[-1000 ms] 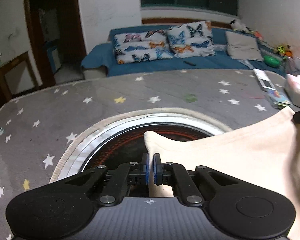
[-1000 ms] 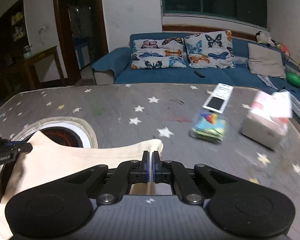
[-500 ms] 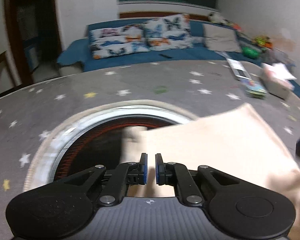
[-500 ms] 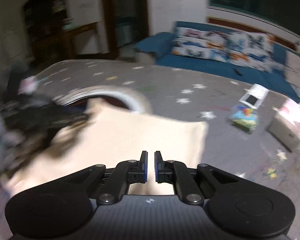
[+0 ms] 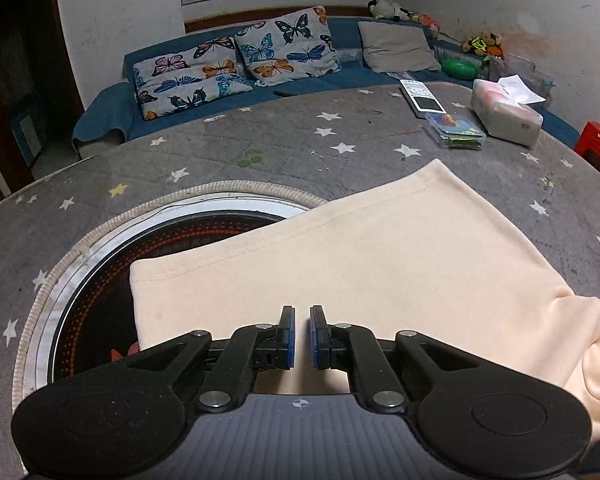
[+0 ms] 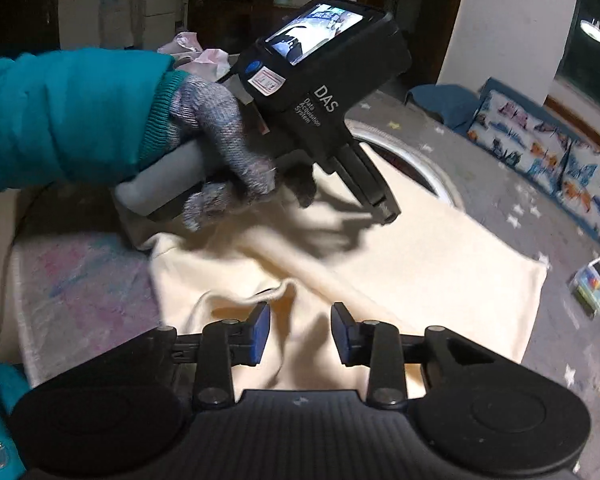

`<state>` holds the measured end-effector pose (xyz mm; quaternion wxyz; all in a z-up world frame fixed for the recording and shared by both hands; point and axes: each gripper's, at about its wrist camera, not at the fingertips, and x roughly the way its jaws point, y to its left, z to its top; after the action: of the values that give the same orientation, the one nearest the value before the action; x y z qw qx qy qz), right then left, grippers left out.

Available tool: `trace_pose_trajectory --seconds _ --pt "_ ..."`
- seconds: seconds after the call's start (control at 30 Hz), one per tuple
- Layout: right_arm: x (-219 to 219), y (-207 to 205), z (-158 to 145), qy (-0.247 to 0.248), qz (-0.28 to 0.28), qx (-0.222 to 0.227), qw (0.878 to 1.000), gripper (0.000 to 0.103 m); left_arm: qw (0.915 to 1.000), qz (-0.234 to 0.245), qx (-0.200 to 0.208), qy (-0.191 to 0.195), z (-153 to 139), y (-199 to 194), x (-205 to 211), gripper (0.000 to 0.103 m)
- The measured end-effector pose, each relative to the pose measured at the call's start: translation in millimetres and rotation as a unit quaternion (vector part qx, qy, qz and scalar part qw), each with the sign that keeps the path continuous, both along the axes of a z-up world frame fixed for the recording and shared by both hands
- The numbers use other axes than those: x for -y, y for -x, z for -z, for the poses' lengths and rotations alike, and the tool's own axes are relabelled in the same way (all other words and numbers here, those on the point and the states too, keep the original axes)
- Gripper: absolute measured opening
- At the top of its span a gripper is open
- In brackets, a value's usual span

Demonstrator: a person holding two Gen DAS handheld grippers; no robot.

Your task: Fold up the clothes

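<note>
I see the cream garment (image 5: 380, 272) lying flat on the star-print surface (image 5: 260, 144), one corner over the round inset. Left claw (image 5: 301, 336) narrow, slim gap, empty above the cloth. Right claw (image 6: 299, 332) has just been opening, nothing gripped, cloth fold below it.

Garment (image 5: 380, 264) spread on table (image 5: 260, 148), left corner overlapping round inset (image 5: 172, 240). Remote (image 5: 422, 96), card box (image 5: 456, 130) and tissue pack (image 5: 504, 110) set behind garment, at right. Sofa (image 5: 340, 76) placed behind table, cushions (image 5: 236, 64) on it.
</note>
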<state>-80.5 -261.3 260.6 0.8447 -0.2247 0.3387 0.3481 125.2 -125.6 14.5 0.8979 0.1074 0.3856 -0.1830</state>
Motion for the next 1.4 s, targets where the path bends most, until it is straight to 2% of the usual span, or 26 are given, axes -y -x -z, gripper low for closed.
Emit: trace_pose_trajectory --seconds 0.07,0.1,0.13,0.27,0.43,0.57,0.7,0.8,0.97,1.1,1.2,1.3,1.33,1.37,1.4 --pt "-4 -2 4 -0.001 -0.002 0.002 1.0 0.027 1.0 0.0 0.001 0.0 0 0 0 0.009" --pt "-5 -3 5 -0.004 -0.004 -0.002 1.0 0.009 1.0 0.001 0.001 0.0 0 1 0 0.009" --pt "-4 -3 7 -0.006 -0.005 -0.008 1.0 0.004 1.0 0.001 0.001 0.0 0 1 -1 0.009" --pt "6 12 -1 -0.011 -0.012 -0.011 1.0 0.002 1.0 0.0 0.003 -0.001 0 1 -1 0.01" --pt "23 45 -17 -0.005 -0.046 -0.032 0.998 0.002 1.0 -0.001 0.008 -0.003 1 2 1 0.01" --pt "26 62 -11 0.007 -0.056 -0.056 0.997 0.002 0.9999 -0.003 0.014 -0.004 2 4 1 0.011" --pt "23 71 2 0.0 -0.054 -0.078 0.996 0.002 0.9998 -0.007 0.017 -0.005 2 5 1 0.012" --pt "30 77 -4 -0.019 -0.038 -0.082 0.996 0.003 0.9997 -0.014 0.017 -0.005 0 9 0 0.012" --pt "68 73 -27 -0.049 0.043 -0.062 0.996 0.005 0.9995 0.007 0.028 0.012 -12 37 1 0.012" --pt "113 69 -37 -0.052 0.149 -0.034 0.987 0.006 0.9976 0.053 0.031 0.032 -18 76 10 0.012" --pt "162 69 -37 -0.042 0.249 -0.014 0.967 0.006 0.9944 0.09 0.029 0.046 -20 107 17 0.012" --pt "205 71 -34 -0.035 0.333 -0.006 0.942 0.014 0.9902 0.126 0.022 0.058 -20 134 26 0.012" --pt "218 73 -32 -0.033 0.356 -0.003 0.934 0.02 0.9886 0.136 0.022 0.061 -20 142 29 0.015" --pt "226 75 -31 -0.031 0.37 0.001 0.928 0.02 0.9872 0.144 0.023 0.064 -21 148 32 0.017" --pt "232 75 -29 -0.022 0.376 0.004 0.926 0.021 0.9858 0.153 0.026 0.065 -22 154 35 0.025"
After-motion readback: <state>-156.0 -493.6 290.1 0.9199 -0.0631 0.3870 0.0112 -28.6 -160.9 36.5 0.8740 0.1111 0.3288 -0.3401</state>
